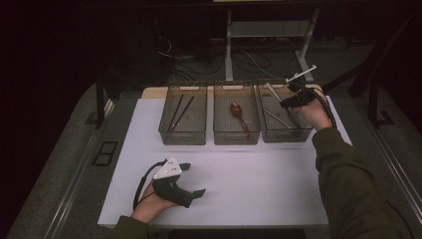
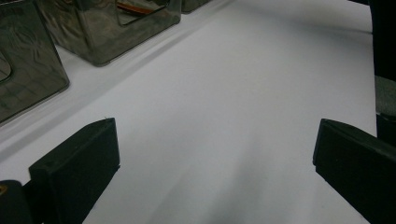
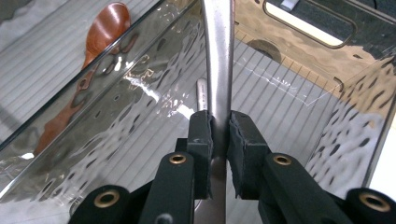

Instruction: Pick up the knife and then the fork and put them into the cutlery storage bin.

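Observation:
My right gripper [image 1: 291,98] hangs over the right-hand clear bin [image 1: 287,137] at the back right of the table. It is shut on the handle of a metal utensil [image 1: 272,91], which sticks up and away from the jaws. In the right gripper view the pads [image 3: 203,135] press on both sides of that metal utensil [image 3: 217,51] above the ribbed bin floor, right gripper [image 3: 219,127]. A second metal piece [image 1: 276,117] lies in the same bin. My left gripper [image 1: 194,179] rests low on the white table near the front left, jaws wide open and bare, left gripper [image 2: 215,149].
Three clear bins stand in a row at the back. The left bin [image 1: 182,139] holds dark chopsticks [image 1: 179,112]. The middle bin [image 1: 236,139] holds a red-brown spoon [image 1: 238,113], spoon [image 3: 100,32]. White tabletop [image 1: 249,179] stretches between bins and front edge.

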